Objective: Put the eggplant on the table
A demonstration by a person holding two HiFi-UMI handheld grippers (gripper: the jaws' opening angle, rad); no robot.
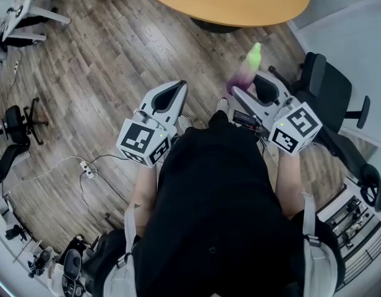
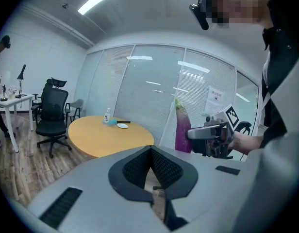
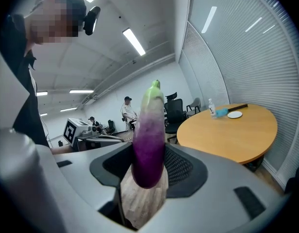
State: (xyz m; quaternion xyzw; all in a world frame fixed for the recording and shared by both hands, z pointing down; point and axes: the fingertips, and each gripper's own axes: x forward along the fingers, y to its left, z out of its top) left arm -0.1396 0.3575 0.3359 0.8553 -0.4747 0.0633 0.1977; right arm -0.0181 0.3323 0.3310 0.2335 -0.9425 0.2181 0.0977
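nearest, the right gripper is clamped on the lower body of the long purple eggplant with a pale green tip, which stands up out of the jaws. the left gripper rides beside it, jaws together on nothing. the eggplant hangs over the wood-plank floor, short of the table, so the step in hand, i judge, is the carry. to do it well, keep the grip firm and bring the eggplant in over the near rim of the round yellow-wood tabletop. lower it until it rests there, and only then let go. the black office chair stands close on the right (mind that side), while the floor ahead and to the left is open. the tabletop's near part is bare — a small bottle and a white dish sit toward its far side.
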